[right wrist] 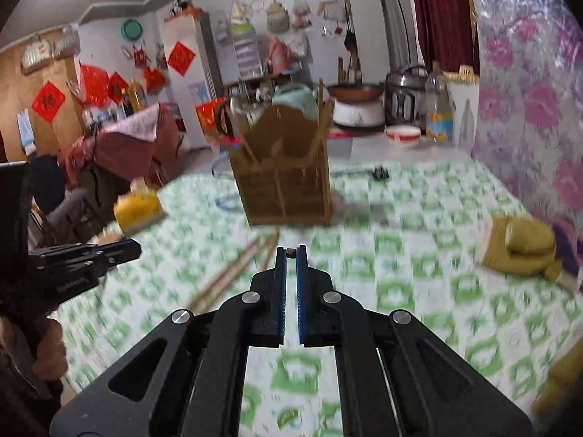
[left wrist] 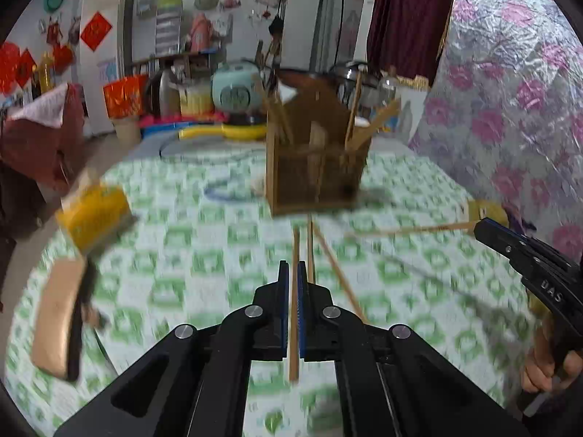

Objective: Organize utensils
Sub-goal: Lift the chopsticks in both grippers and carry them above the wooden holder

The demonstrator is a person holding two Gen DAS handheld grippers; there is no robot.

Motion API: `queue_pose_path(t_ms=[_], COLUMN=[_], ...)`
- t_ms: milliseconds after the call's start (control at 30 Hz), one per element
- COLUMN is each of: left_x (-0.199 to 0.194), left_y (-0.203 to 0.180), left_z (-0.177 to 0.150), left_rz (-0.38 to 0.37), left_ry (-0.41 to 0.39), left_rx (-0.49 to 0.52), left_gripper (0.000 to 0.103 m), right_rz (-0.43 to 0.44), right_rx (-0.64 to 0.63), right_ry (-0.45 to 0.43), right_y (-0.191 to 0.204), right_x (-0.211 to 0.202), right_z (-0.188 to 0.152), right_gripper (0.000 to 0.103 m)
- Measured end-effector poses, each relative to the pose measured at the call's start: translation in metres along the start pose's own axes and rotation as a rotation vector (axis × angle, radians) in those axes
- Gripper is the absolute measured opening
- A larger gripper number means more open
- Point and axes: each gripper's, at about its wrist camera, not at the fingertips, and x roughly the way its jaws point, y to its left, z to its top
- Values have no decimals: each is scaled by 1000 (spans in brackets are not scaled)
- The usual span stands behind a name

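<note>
Above table [left wrist: 204, 240], both grippers clamp chopsticks [left wrist: 293, 327]

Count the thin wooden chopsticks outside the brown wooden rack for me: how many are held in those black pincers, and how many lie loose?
Thin wooden chopsticks clamped: 2, one in the left gripper, one in the right gripper.
Loose chopsticks on the green-checked tablecloth: 2.
Total: 4.
</note>
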Motion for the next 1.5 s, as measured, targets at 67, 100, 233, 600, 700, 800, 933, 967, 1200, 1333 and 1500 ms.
queue_pose_path(t_ms=[67,100,233,600,700,800,933,967,1200,1333,1500], left_x=[1,3,13,55,61,58,33,24,-13,-20,-27], left_y=[-4,-5,-3,-16,-16,-15,-16,-17,-32,-40,-40], left_z=[17,20,-9,-85,-86,-83,-55,-43,58,109,158], left_rz=[9,-10,-41,18,-6,-4,0,1,-7,-60,-101], left_ry=[4,23,81,286,296,286,191,153,-88,-180,-287], left_rx=[13,10,-4,136,137,127,102,100,80,48,-15], left_gripper=[5,6,47,36,7,6,6,6,6,6,6], right_rz=[7,5,27,62,62,49,57,59,47,42,53], right_rx=[4,6,33,41,47,36,37,42,56,47,34], right_ry=[-19,-32,-33,-73,-89,-115,-125,-125,-143,-161,-219], right_y=[1,1,-1,-4,-7,-10,-13,-14,-15,-9,1], right_x=[1,3,13,31,30,31,31,31,26,22,15], right_z=[17,25,37,54,52,47,47,47,52,74,118], right_gripper=[6,6,6,6,6,6,6,6,6,4,3])
